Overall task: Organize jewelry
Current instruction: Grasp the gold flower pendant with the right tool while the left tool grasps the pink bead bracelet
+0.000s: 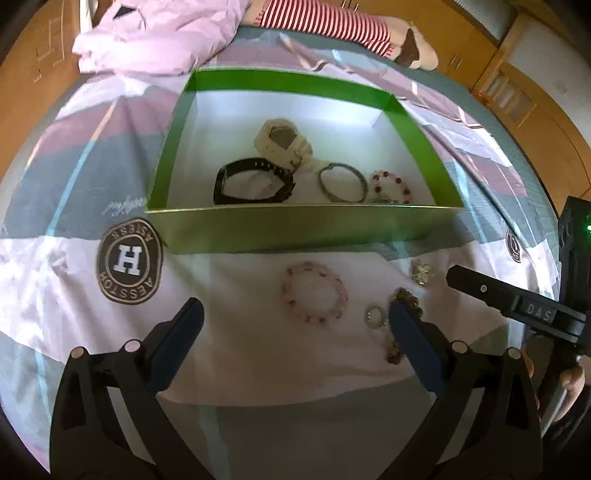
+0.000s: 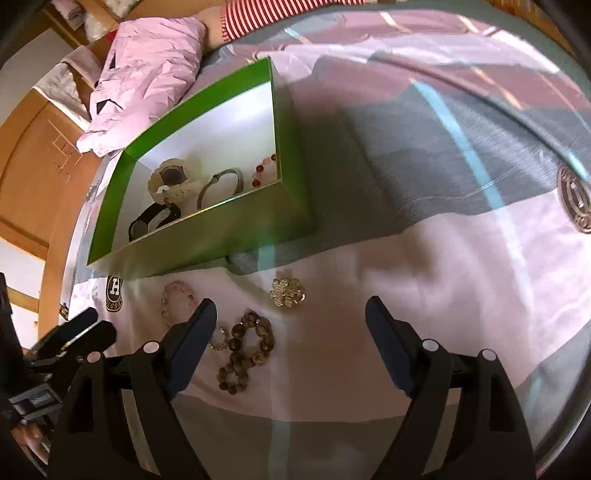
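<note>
Loose jewelry: a pink bead bracelet (image 1: 314,292), a brown bead strand (image 2: 246,350), a small clear-bead ring (image 1: 376,316) and a gold flower cluster (image 2: 288,292) lie on the bedspread just in front of the green box (image 1: 295,229); apart from one another, except that the ring lies just beside the strand
Already boxed: a cream watch (image 1: 282,142), a black band (image 1: 253,181), a grey bangle (image 1: 342,182) and a red bead bracelet (image 1: 392,186) rest on the box's pale floor
Handling: probably light; the bead loops look limp and apt to slide or sag, so pinching across one side of a loop seems safest; the cluster looks small and fiddly
Left gripper (image 1: 295,314): tongs spread wide, empty; the pink bracelet sits between the tips' lines
Right gripper (image 2: 291,317): tongs wide, empty; brown strand near its left finger
Surface: a soft, wrinkled bedspread (image 1: 258,369) in pink and grey blocks with round badges; it may give under pressure
Room: a crumpled pink cloth (image 1: 159,33) and a red-striped item (image 1: 332,22) lie beyond the box; wooden cabinets (image 1: 517,85) around
</note>
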